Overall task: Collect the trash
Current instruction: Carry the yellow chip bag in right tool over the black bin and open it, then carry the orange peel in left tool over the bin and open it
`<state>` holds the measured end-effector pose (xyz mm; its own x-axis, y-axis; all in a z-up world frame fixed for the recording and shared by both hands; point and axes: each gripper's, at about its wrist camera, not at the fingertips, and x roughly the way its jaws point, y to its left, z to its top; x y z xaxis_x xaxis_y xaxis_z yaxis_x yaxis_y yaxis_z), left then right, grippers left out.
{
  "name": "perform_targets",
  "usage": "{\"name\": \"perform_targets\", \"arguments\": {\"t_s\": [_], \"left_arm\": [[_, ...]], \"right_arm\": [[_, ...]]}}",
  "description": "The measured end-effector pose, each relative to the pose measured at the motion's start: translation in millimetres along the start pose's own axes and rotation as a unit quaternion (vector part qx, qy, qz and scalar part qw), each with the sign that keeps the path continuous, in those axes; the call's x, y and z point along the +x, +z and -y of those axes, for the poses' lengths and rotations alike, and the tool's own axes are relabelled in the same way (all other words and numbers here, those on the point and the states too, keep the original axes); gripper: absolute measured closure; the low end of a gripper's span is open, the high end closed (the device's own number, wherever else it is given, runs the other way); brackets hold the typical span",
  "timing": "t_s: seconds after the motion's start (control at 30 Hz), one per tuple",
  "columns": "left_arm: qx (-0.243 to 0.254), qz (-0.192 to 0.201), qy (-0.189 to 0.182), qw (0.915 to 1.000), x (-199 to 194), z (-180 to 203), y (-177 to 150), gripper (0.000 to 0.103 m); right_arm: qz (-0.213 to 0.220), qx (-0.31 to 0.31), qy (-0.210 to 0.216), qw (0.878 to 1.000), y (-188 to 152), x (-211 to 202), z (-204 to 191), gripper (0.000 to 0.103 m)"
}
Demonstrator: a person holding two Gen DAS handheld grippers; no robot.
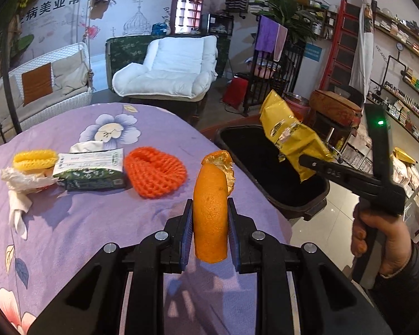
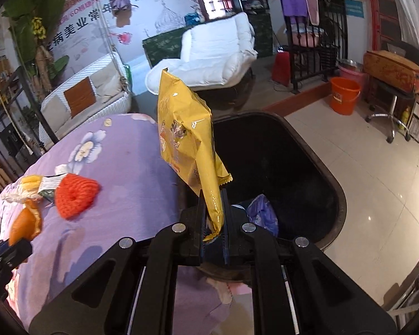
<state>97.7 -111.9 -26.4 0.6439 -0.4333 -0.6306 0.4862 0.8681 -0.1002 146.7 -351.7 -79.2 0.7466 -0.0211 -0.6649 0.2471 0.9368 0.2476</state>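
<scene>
Over the purple flowered tablecloth (image 1: 69,223), the left gripper (image 1: 210,224) is clamped on a strip of orange peel (image 1: 210,212). The peel stands upright between the two blue pads, its curled torn end rising above the fingertips and its lower end hanging a little below them — it is held clear of the cloth.

Off to the right of that view, a person's hand (image 1: 377,240) holds the right gripper (image 2: 212,220), whose jaws are clenched on the bottom edge of a yellow snack wrapper (image 2: 187,136). From the right wrist camera the wrapper sticks up and away from the fingers, crinkled and shiny, with its crimped seam pinched between the pads. It hangs at the table's edge, partly over the open black trash bin (image 2: 332,184) that sits on the tiled floor just beside the table. Inside the bin lies a purple plastic bag (image 2: 262,212).

Still on the cloth, well apart from both grippers, are the other pieces: an orange foam fruit net (image 1: 155,173), a green-and-white tissue pack (image 1: 90,171) next to it, a yellow foam net (image 1: 35,160) touching the pack's far side, and a crumpled white tissue (image 1: 19,192) — it trails toward the near edge of the table.
</scene>
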Motion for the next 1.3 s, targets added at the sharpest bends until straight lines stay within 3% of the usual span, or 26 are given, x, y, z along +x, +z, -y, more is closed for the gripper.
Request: {"name": "perform_targets", "arguments": {"t_s": [0.47,0.5,0.6,1.07,1.3], "left_arm": [[0.028,-0.014,-0.032,0.9990,22,31,11,0.080],[0.027,-0.017,-0.035,0.9989,24,31,11,0.080],[0.025,-0.023,-0.044,0.9985,29,34,13,0.080],[0.027,-0.046,-0.078,0.9955,63,55,30,0.080],[0.030,-0.063,-0.087,0.9937,84,68,36,0.080]], "right_arm": [[-0.057,0.028,-0.031,0.997,2,70,26,0.090],[-0.061,0.031,-0.035,0.997,2,74,28,0.082],[-0.058,0.036,-0.054,0.996,1,79,32,0.033],[0.006,0.018,-0.061,0.998,-3,29,38,0.027],[0.038,0.042,-0.082,0.995,-9,-3,56,0.026]]}}
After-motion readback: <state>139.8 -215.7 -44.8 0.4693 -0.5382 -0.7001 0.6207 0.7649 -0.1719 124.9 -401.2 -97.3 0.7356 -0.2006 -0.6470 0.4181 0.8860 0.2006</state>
